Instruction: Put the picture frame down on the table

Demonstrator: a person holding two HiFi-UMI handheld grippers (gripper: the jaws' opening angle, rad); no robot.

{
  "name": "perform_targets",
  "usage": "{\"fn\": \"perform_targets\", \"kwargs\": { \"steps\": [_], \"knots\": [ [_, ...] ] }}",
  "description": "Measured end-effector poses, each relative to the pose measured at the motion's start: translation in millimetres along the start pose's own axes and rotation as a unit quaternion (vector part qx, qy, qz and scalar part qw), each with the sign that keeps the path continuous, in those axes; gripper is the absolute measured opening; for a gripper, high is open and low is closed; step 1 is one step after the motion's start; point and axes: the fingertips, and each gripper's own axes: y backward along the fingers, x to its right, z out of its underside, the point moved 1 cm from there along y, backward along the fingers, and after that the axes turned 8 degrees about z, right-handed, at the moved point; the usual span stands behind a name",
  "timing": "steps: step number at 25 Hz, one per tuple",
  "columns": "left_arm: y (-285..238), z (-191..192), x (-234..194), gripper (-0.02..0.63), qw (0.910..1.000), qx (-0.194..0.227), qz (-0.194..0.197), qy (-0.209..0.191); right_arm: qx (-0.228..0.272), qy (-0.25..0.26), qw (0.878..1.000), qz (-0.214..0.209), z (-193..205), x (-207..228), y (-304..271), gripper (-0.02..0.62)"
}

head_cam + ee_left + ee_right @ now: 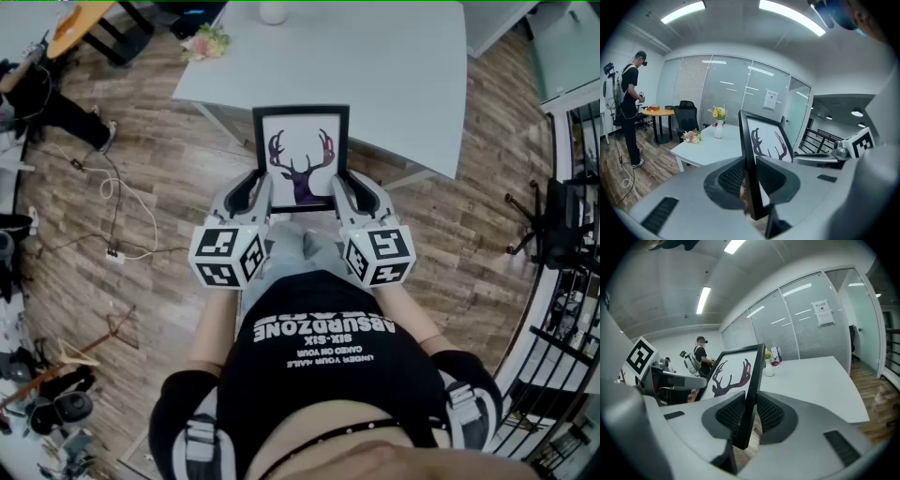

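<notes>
Black picture frame [300, 155] pinched in left gripper [262, 187] and right gripper [339, 186] jaws, vase [273, 11] on table [394, 75] beyond.

The picture frame [300, 157] is black and rectangular, and it holds a white picture of a dark deer head with purple-toned antlers. It is in the air, nearly upright, its top just over the near edge of the white table [403, 84].

Left tool [261, 187], right tool [341, 187] clamp picture frame [302, 141] sides.
</notes>
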Motion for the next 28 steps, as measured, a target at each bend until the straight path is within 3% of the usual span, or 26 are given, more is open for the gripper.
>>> {"fn": "perform_targets", "kwargs": {
  "steps": [18, 28],
  "knots": [
    [-22.4, 9.8, -12.2, 0.086, 0.9998, -0.014, 0.012, 0.012, -0.025, -0.005, 0.999, 0.019, 13.3, 10.6, -20.8, 0.089],
    [-65.8, -9.0, -55.9, 0.086, 0.9992, -0.021, 0.017, 0.03, -0.039, -0.003, 0.999, 0.021, -4.7, 18.7, -79.7, 0.09]
  ]
}}
